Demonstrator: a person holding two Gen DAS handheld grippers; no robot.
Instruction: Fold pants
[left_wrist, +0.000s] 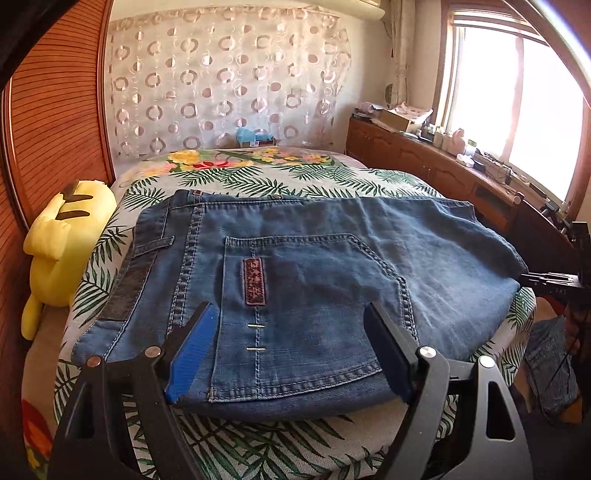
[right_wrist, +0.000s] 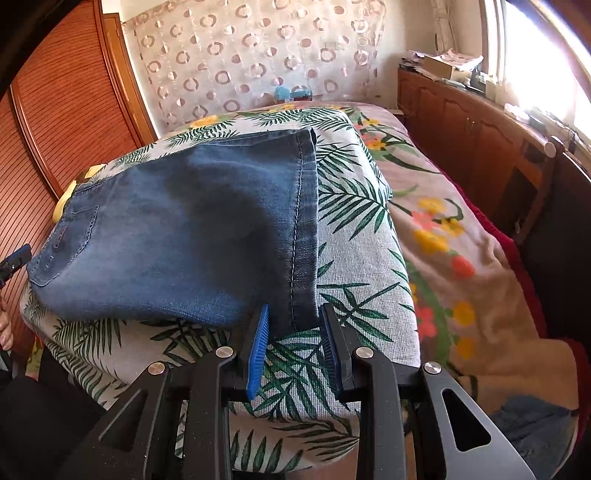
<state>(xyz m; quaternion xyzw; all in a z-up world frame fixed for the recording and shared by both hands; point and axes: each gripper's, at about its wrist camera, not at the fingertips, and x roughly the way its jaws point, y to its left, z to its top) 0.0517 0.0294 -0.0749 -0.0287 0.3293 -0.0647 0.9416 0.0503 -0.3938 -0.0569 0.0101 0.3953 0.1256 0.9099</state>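
Blue denim jeans (left_wrist: 295, 295), folded into a thick stack, lie on a leaf-print bed (left_wrist: 280, 443) at frame centre. The left hand-held gripper (left_wrist: 291, 350) stands wide open over the near pocket edge, holding nothing. The right hand-held gripper (right_wrist: 293, 350), narrowly parted, straddles the hem corner at lower centre; whether it pinches cloth is hard to judge. A loose hold there could let the hem slip and the layers skew.

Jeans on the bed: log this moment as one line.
jeans: folded, flat on bed | left gripper: open over pocket | right gripper: open at hem corner
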